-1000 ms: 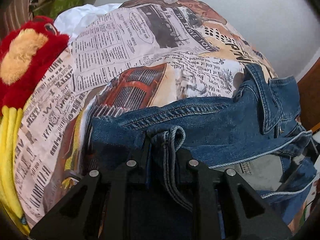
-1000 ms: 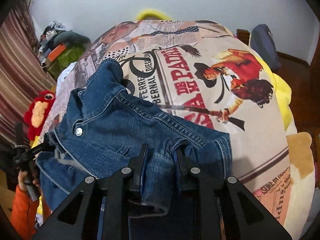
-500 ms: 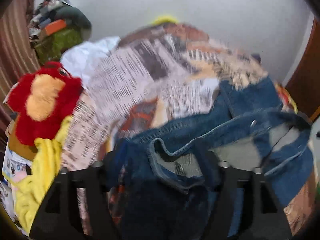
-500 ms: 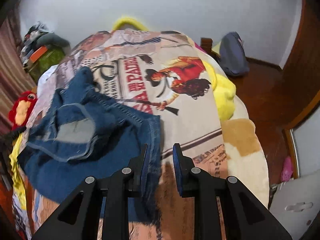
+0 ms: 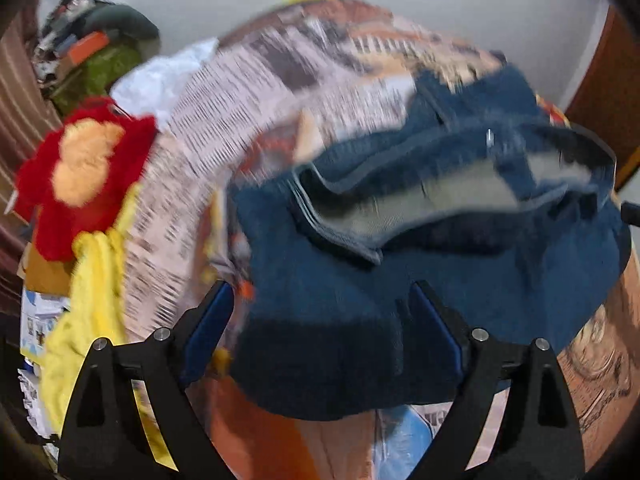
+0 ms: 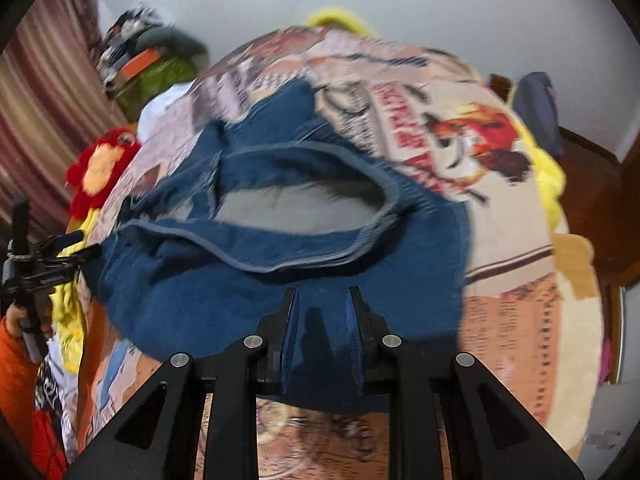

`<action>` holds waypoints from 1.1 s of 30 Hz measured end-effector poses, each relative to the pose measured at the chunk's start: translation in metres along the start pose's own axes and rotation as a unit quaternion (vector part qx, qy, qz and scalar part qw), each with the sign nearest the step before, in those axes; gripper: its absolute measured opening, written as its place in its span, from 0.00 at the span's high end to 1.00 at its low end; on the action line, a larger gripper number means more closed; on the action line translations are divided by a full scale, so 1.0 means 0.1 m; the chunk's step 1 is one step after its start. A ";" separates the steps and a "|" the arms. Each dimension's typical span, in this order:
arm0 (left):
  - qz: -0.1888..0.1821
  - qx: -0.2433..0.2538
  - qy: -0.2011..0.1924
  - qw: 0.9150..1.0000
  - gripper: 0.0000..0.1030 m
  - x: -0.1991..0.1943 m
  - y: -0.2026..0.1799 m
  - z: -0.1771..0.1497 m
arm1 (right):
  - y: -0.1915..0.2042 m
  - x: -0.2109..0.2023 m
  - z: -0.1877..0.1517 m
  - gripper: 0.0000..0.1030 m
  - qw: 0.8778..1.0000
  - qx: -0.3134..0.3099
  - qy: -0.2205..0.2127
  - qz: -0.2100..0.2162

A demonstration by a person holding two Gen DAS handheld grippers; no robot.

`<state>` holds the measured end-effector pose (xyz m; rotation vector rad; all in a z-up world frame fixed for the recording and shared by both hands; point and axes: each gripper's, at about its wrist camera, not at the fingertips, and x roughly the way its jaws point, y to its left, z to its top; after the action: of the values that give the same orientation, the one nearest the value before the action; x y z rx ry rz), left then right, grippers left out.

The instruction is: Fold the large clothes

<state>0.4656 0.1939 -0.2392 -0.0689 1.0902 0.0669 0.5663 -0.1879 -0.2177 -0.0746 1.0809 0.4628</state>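
A blue denim jacket (image 5: 420, 280) lies on a bed covered by a newspaper-print blanket (image 5: 240, 120), its grey lining showing at the open collar. My left gripper (image 5: 328, 304) is open, its blue pads wide apart with the jacket's near edge between them. In the right wrist view the jacket (image 6: 256, 280) lies spread below the collar opening. My right gripper (image 6: 320, 300) is open with a narrow gap, just above the jacket's near edge. The left gripper also shows in the right wrist view (image 6: 68, 248) at the jacket's left edge. Both views are blurred.
A red and orange plush toy (image 5: 84, 160) and yellow cloth (image 5: 92, 320) lie at the bed's left edge. A pile of clothes (image 6: 152, 64) sits at the back left. A dark bag (image 6: 536, 108) stands on the wooden floor at the right.
Both grippers let go of the denim and opened. The jacket has been turned over and now lies with its collar opening and grey lining up. Both grippers pulled back.
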 end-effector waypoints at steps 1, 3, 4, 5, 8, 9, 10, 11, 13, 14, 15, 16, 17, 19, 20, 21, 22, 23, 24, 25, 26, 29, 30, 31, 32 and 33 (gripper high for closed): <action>-0.006 0.000 0.009 1.000 0.13 0.07 -0.03 -0.02 | 0.05 0.07 0.00 0.82 1.000 -0.005 0.010 0.003; -0.007 -0.002 0.021 1.000 0.13 0.22 -0.08 -0.01 | 0.16 0.22 0.00 0.82 0.999 -0.017 0.030 0.007; -0.008 -0.003 0.021 1.000 0.13 0.25 -0.10 0.00 | 0.21 0.29 0.01 0.82 0.999 -0.023 0.037 0.008; -0.011 -0.004 0.022 1.000 0.13 0.30 -0.11 0.03 | 0.25 0.36 0.01 0.82 0.999 -0.027 0.042 0.008; -0.010 -0.008 0.023 1.000 0.13 0.43 -0.14 0.18 | 0.33 0.55 0.07 0.82 0.998 -0.037 0.051 0.007; -0.006 -0.008 0.022 1.000 0.13 0.47 -0.13 0.23 | 0.35 0.59 0.09 0.82 0.998 -0.039 0.050 0.006; -0.001 -0.009 0.021 1.000 0.13 0.51 -0.11 0.28 | 0.35 0.63 0.13 0.82 0.998 -0.040 0.048 0.005; 0.006 -0.011 0.017 1.000 0.13 0.54 -0.09 0.35 | 0.34 0.67 0.19 0.82 0.998 -0.037 0.043 0.006; 0.007 -0.015 0.009 1.000 0.13 0.58 -0.03 0.48 | 0.30 0.71 0.33 0.82 0.999 -0.025 0.031 0.005; 0.012 -0.019 -0.001 1.000 0.13 0.58 0.01 0.57 | 0.29 0.72 0.41 0.82 1.000 -0.017 0.022 0.000; 0.023 -0.022 -0.011 0.999 0.13 0.57 0.05 0.64 | 0.26 0.72 0.49 0.82 1.000 -0.011 0.010 -0.006; 0.032 -0.024 -0.019 0.999 0.13 0.56 0.08 0.71 | 0.23 0.71 0.58 0.82 1.000 -0.006 -0.004 -0.012; 0.038 -0.025 -0.027 0.999 0.13 0.55 0.12 0.79 | 0.20 0.70 0.67 0.82 1.000 0.000 -0.021 -0.020; 0.043 -0.029 -0.033 0.998 0.13 0.55 0.19 0.93 | 0.11 0.68 0.82 0.82 0.996 0.017 -0.050 -0.067; 0.045 -0.031 -0.033 0.998 0.13 0.55 0.21 0.98 | 0.06 0.68 0.89 0.82 0.993 0.023 -0.064 -0.097; 0.060 -0.036 -0.038 0.997 0.12 0.54 0.23 1.02 | 0.01 0.69 0.94 0.82 0.992 0.026 -0.065 -0.103; 0.093 -0.044 -0.053 0.993 0.12 0.49 0.27 1.07 | -0.05 0.70 0.97 0.82 0.993 0.033 -0.059 -0.095; 0.101 -0.049 -0.059 0.992 0.12 0.47 0.31 1.10 | -0.12 0.71 0.98 0.82 0.995 0.046 -0.049 -0.080; 0.093 -0.058 -0.065 0.992 0.12 0.42 0.38 1.14 | -0.16 0.71 0.97 0.82 0.995 0.055 -0.046 -0.074; 0.081 -0.070 -0.071 0.992 0.12 0.36 0.45 1.16 | -0.19 0.69 0.94 0.82 0.994 0.060 -0.047 -0.075; 0.078 -0.086 -0.078 0.990 0.12 0.30 0.52 1.17 | -0.21 0.65 0.92 0.82 0.994 0.058 -0.049 -0.081; 0.066 -0.110 -0.087 0.988 0.12 0.14 0.69 1.12 | -0.24 0.49 0.82 0.82 0.993 0.039 -0.064 -0.096; 0.055 -0.111 -0.084 0.989 0.12 0.10 0.74 1.08 | -0.28 0.44 0.81 0.82 0.992 0.035 -0.067 -0.099; 0.047 -0.112 -0.079 0.989 0.12 0.08 0.78 1.04 | -0.30 0.38 0.78 0.82 0.992 0.033 -0.069 -0.101; 0.042 -0.112 -0.074 0.990 0.12 0.08 0.79 1.00 | -0.32 0.32 0.75 0.82 0.992 0.031 -0.067 -0.101; 0.038 -0.108 -0.067 0.991 0.12 0.10 0.78 0.96 | -0.33 0.27 0.71 0.82 0.993 0.029 -0.065 -0.096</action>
<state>0.5480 0.2807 -0.2054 -0.2157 0.9489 0.2551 0.6489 -0.1885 -0.2123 -0.0954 0.9487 0.2602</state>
